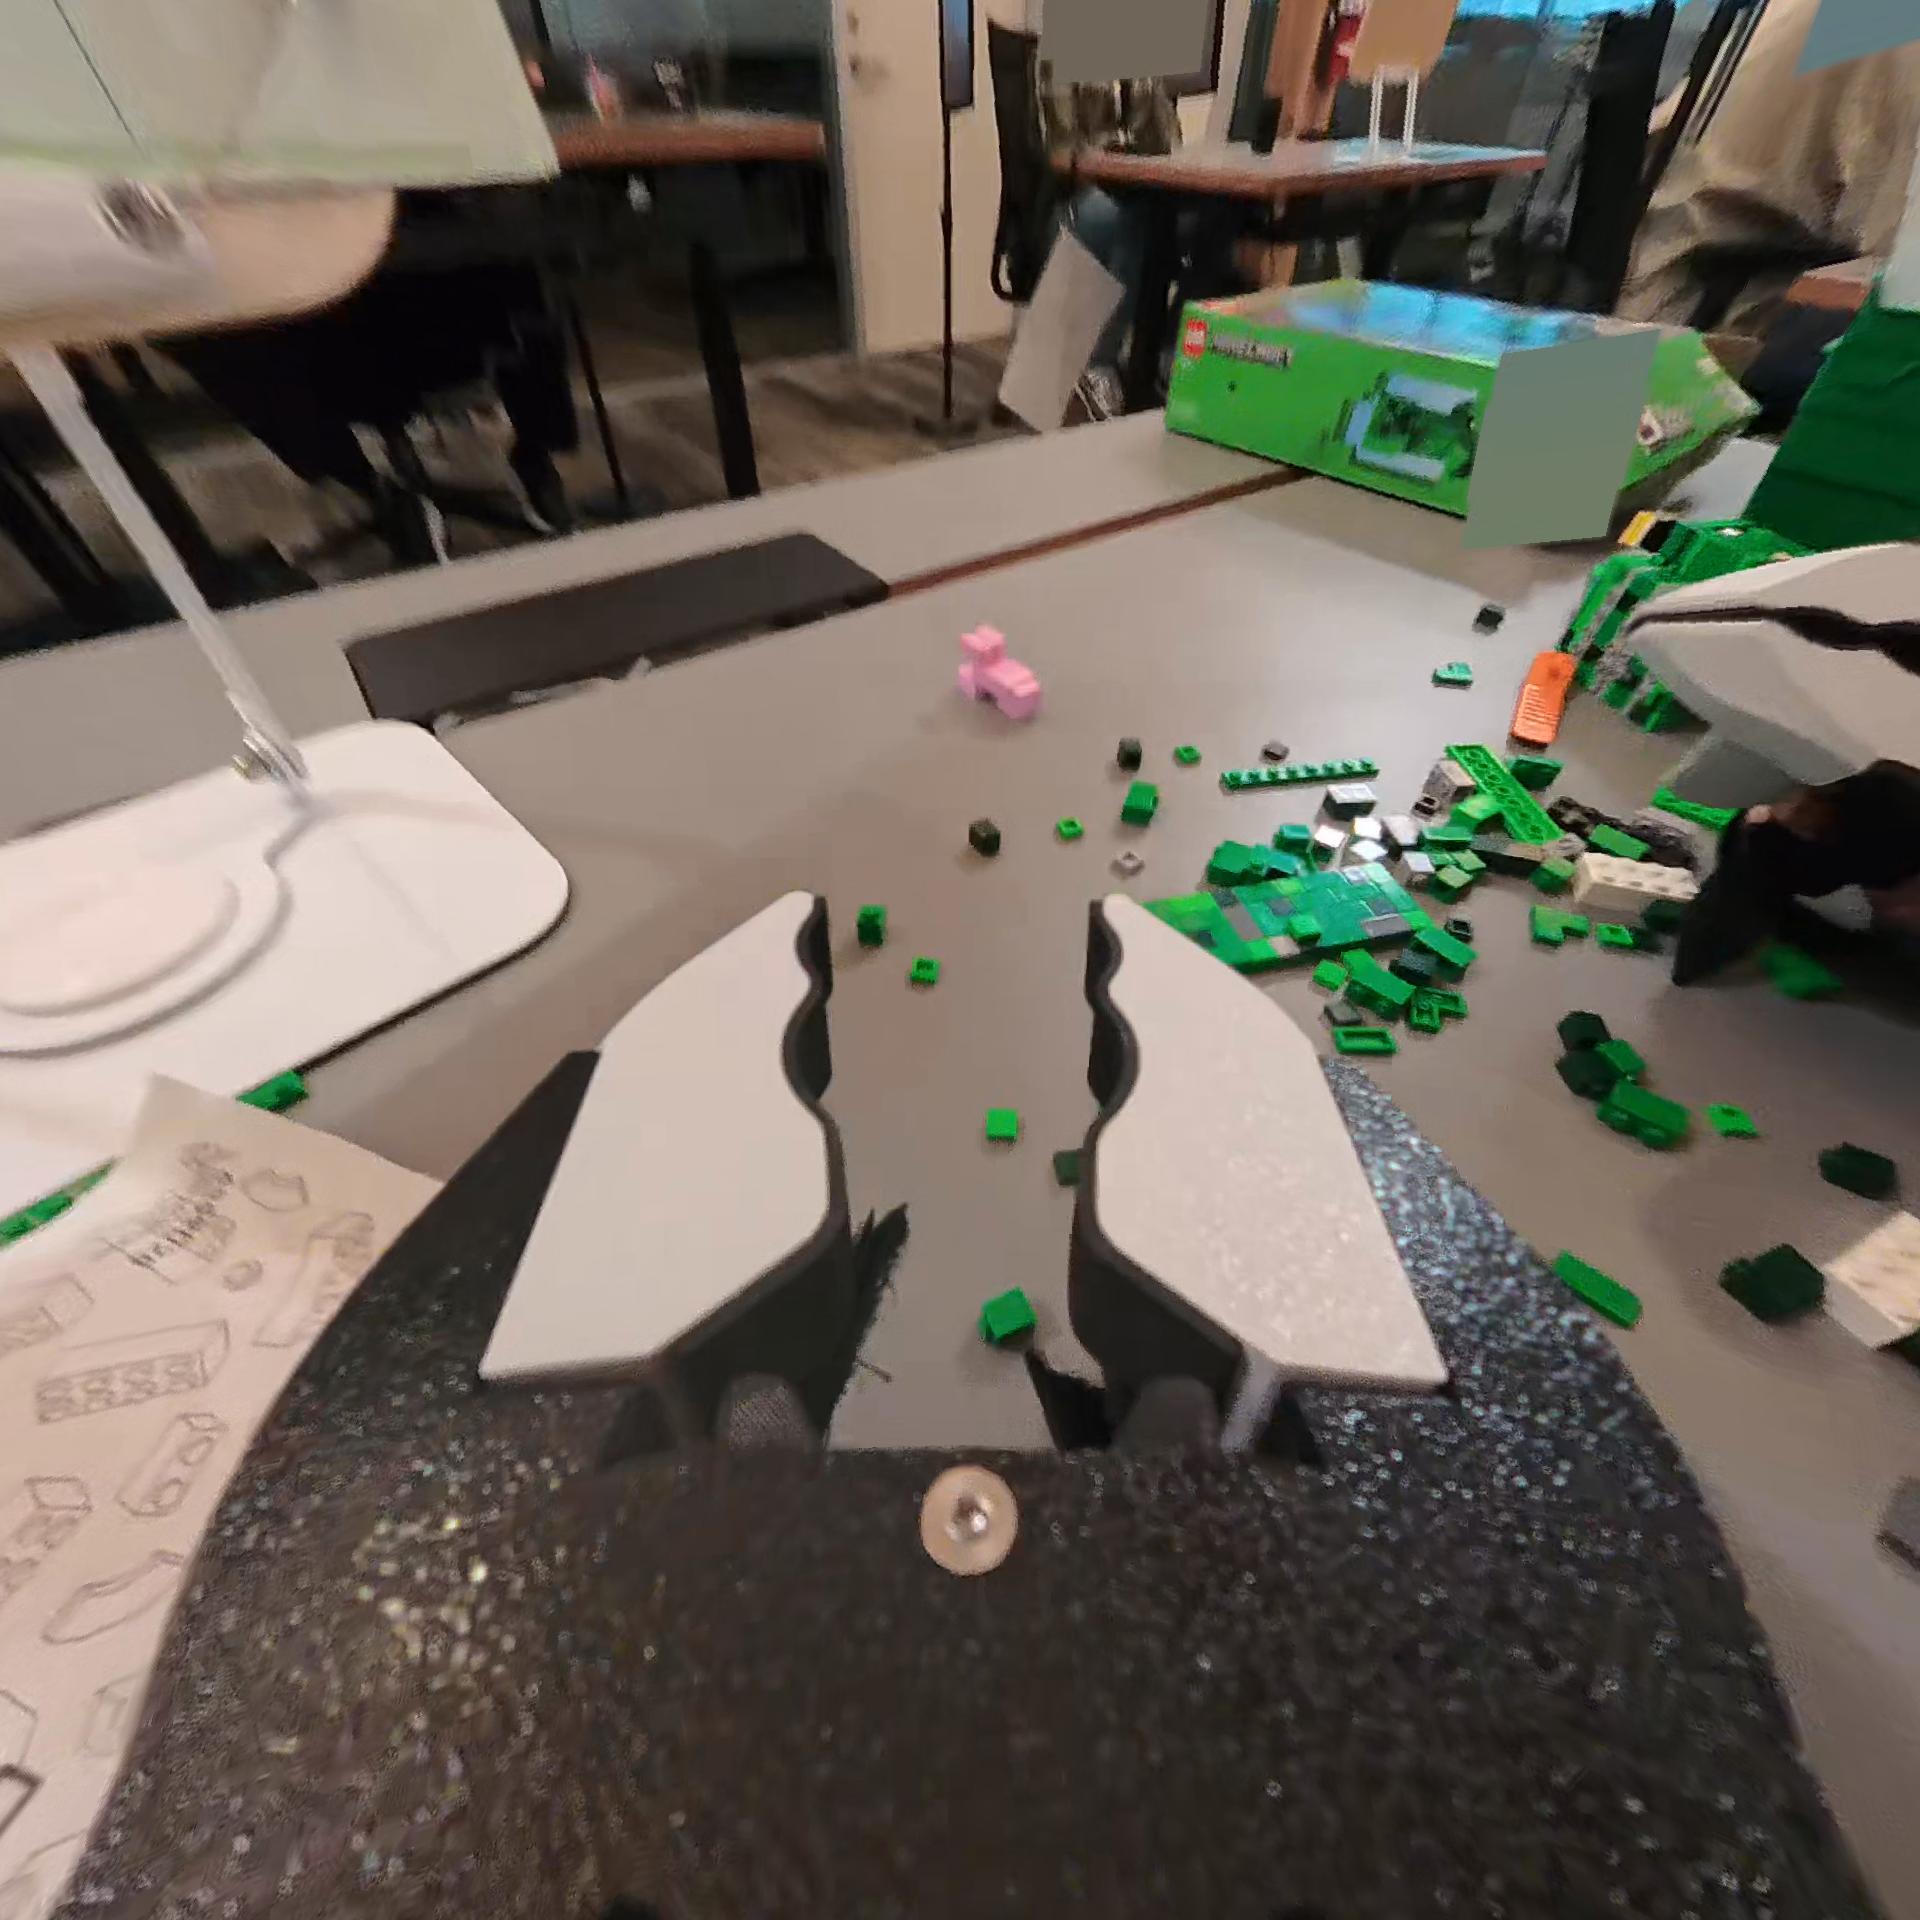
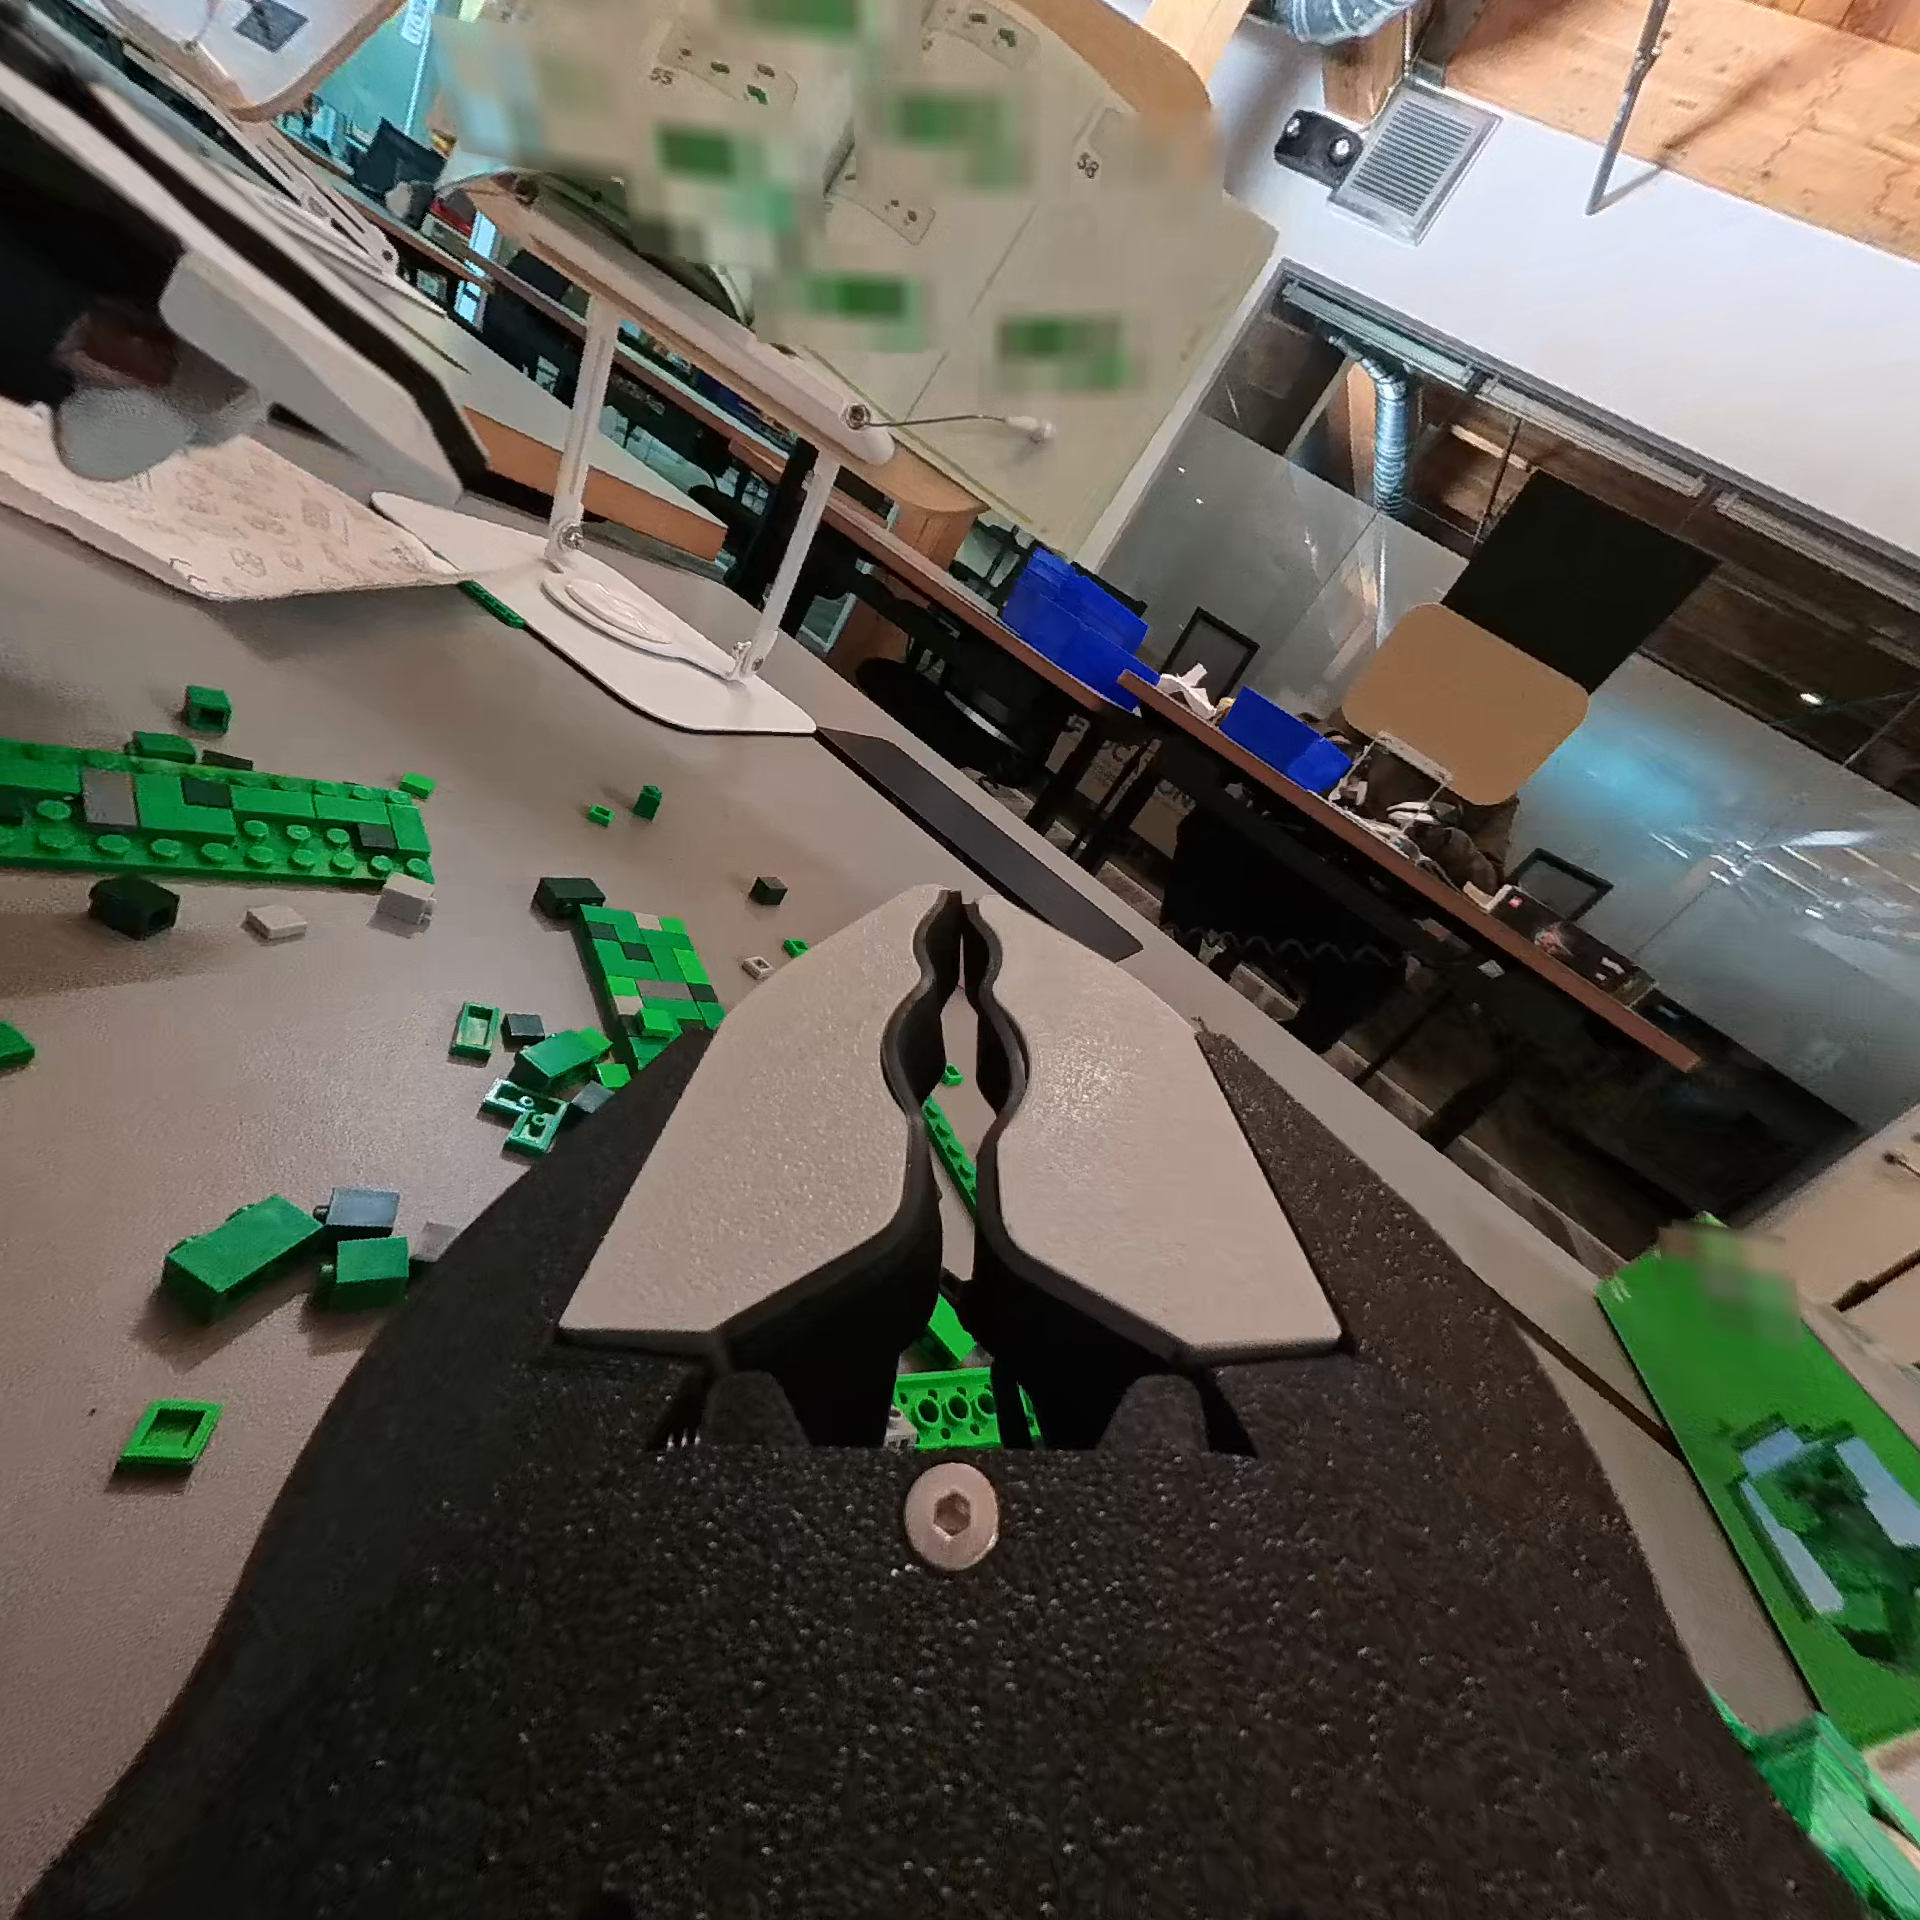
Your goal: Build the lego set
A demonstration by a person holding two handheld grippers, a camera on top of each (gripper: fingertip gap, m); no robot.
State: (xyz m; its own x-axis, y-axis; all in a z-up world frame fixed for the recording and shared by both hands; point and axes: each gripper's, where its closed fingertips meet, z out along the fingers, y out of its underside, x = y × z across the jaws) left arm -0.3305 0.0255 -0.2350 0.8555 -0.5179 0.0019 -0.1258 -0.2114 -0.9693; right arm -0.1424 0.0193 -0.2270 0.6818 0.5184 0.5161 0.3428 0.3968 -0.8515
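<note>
My left gripper [image 1: 958,914] hangs open over the grey table [image 1: 727,790] with nothing between its pads; small green bricks [image 1: 871,925] lie on the table below the gap. A green tiled plate [image 1: 1309,914] lies just right of its right finger, beside a heap of loose green and grey bricks [image 1: 1455,831]. My right gripper [image 2: 961,906] is shut, its fingertips meeting with nothing seen between them. It hovers over the bricks and also shows at the right edge of the left wrist view [image 1: 1766,665]. The tiled plate [image 2: 649,977] and a studded green plate [image 2: 208,821] lie to its left.
A pink pig figure [image 1: 997,675] stands farther back. An orange brick separator [image 1: 1543,698] lies by a green partly built model [image 1: 1683,571]. The green set box [image 1: 1403,395] is at the back right. A white stand base [image 1: 208,883] and a printed paper bag [image 1: 135,1351] are at the left. Spacing between my two grippers at the tips: around 20 centimetres. To reach the studded green plate [image 2: 208,821] in a straight line is about 10 centimetres for my left fingers, about 15 centimetres for my right.
</note>
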